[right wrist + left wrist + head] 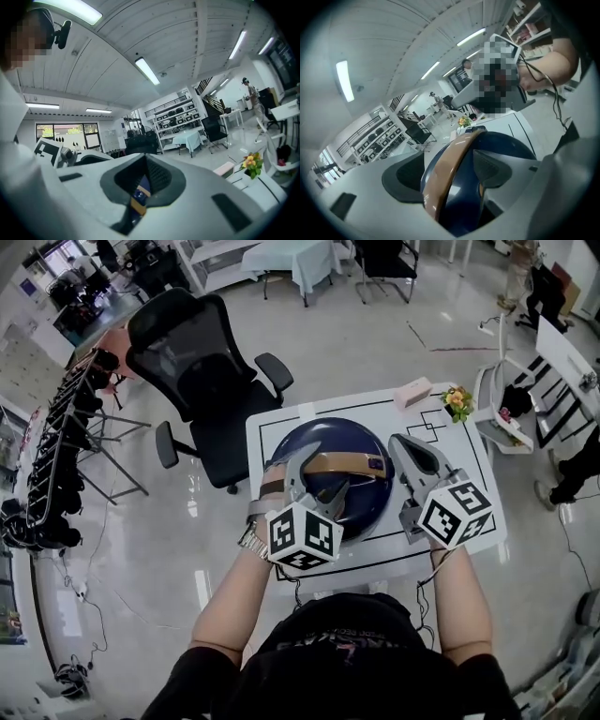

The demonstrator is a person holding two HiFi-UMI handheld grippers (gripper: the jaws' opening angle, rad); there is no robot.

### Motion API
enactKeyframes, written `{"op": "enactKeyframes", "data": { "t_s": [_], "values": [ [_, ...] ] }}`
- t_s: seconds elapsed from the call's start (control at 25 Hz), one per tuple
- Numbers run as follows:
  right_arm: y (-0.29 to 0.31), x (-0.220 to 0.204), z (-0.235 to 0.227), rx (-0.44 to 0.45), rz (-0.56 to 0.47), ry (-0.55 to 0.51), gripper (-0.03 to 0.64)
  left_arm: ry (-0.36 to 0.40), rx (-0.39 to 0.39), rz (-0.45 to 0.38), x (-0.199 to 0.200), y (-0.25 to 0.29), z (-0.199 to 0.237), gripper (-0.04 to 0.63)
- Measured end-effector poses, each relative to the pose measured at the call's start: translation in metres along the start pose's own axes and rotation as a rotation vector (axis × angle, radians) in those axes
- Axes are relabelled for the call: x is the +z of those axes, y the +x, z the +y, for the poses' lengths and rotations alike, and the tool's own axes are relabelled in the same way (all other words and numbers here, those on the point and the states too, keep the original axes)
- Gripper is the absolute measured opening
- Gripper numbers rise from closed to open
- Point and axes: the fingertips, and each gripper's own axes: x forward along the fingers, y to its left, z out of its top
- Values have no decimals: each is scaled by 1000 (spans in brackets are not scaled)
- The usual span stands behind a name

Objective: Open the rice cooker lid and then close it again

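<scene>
The left gripper [319, 472] has its jaws closed on the tan handle [354, 463] that arches over the rice cooker [328, 439], pinching it near its left end. In the left gripper view the tan band and its blue underside fill the space between the two dark pads [404, 179]. The right gripper [412, 452] has its jaws pressed together with nothing in them. Only a sliver of blue and tan shows through the slit between them in the right gripper view. It hangs just beside the cooker's right rim, pointing to the far side.

The dark blue cooker sits in the middle of the white tabletop [281, 427], inside black marked lines, its lid down. At the far right corner stand a small pink box [412, 392] and a bunch of flowers [457, 401]. A black office chair [192, 362] stands on the floor to the far left.
</scene>
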Motion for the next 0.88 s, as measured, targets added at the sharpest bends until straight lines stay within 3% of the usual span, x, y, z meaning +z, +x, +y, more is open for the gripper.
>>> {"op": "enactKeyframes", "data": {
  "t_s": [0.12, 0.36, 0.88],
  "values": [
    [3, -10, 0, -11, 29, 9, 2, 64, 3, 9, 2, 5, -2, 300],
    [7, -30, 2, -11, 88, 16, 2, 112, -27, 10, 4, 11, -8, 238],
    [10, -51, 2, -11, 125, 45, 2, 160, -12, 1, 4, 16, -9, 224]
  ]
}}
